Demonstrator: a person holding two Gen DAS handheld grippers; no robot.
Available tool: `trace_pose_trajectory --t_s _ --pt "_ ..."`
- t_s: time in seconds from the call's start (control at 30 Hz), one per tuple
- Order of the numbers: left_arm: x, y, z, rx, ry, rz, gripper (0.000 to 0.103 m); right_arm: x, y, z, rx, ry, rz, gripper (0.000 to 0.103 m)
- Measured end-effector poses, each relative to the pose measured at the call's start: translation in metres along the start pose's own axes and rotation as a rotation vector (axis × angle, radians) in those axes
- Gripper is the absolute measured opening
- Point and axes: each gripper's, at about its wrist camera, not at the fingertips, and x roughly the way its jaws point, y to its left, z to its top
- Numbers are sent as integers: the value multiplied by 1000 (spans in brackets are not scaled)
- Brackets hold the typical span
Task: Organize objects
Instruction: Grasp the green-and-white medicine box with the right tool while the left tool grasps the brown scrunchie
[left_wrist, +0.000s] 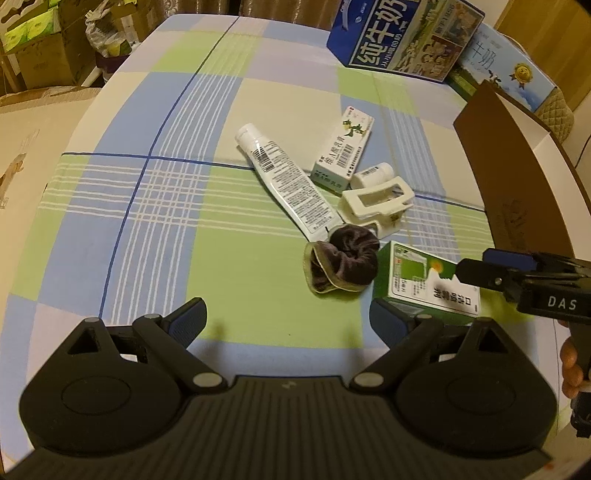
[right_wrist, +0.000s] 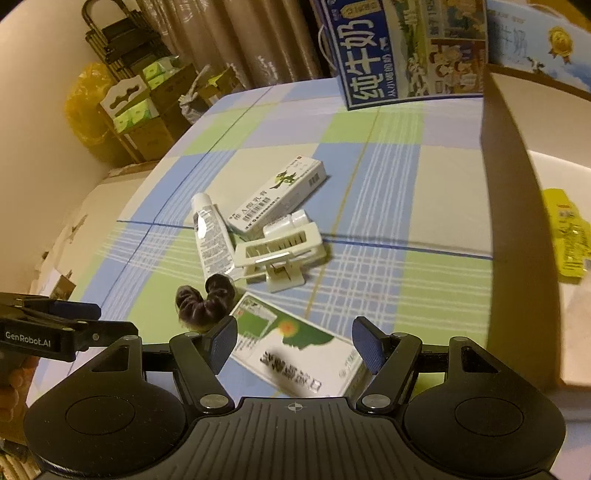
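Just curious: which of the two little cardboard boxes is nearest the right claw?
The green box, lying between the right claw's open fingers; the white box lies farther back.

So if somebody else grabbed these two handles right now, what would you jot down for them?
Left gripper: open, empty, hovering over the checked cloth.
Right gripper: open, fingers either side of the green box, not yet closed on it.
Still in a loose pile on the cloth: tube, white box, small bottle, hair claw, dark scrunchie.
Brown carton on the right already holds a yellow packet.
Done: apparently only that packet.
Left: probably close on the green box, move it to the carton, then the others.
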Motion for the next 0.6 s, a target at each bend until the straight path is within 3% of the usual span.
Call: trace_pose_trajectory --t_s 0.4,0.6 --pt "15 6 4 1 29 11 93 13 -6 -17 -3 68 111 66" --pt "21 4 6 7 35 2 93 10 18 -33 -72 96 83 66"
